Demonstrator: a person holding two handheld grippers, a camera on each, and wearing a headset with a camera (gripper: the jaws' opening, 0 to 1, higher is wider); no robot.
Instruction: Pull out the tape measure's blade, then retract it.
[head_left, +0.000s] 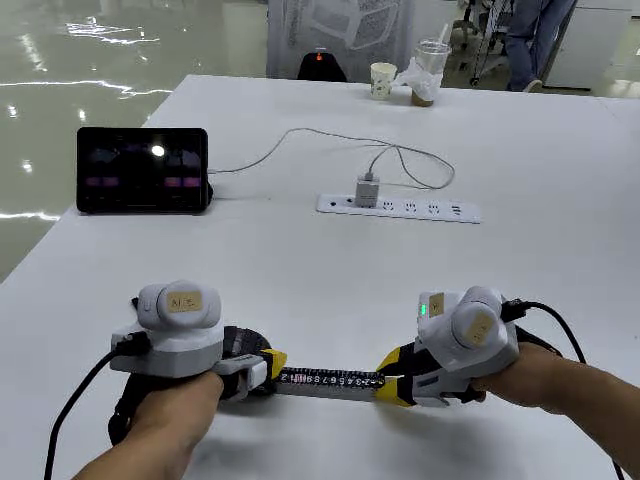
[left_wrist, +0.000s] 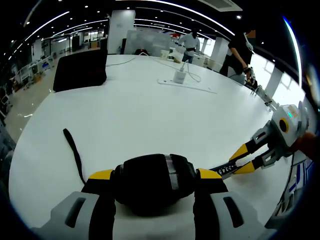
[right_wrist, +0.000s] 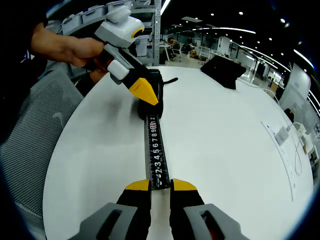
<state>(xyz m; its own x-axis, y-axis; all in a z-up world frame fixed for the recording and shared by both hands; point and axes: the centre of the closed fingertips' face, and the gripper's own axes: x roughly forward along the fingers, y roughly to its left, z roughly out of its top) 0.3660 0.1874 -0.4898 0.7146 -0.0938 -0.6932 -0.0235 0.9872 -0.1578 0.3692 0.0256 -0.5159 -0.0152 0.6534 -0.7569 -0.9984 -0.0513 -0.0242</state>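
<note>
I work at a wide white table in an open office hall with a glossy floor. The tape measure sits near the table's front edge, its black case clamped in my left gripper, one yellow tip pressed against each side of it. A thin black strap trails from the case across the tabletop.

The blade is drawn out a short way and lies flat, printed numbers facing up. Its long axis runs straight between my two grippers, across the head view from left to right and roughly parallel to the near edge. The case is at the left end and the free tip points right. My right gripper has its jaws closed on that free end; in the right gripper view the blade runs away from my yellow tips to the case.

Farther back, well apart from the work, a dark tablet stands to the left. A white power strip with a plugged-in charger and a looping cable lies toward the middle. A paper cup stands at the far edge.
</note>
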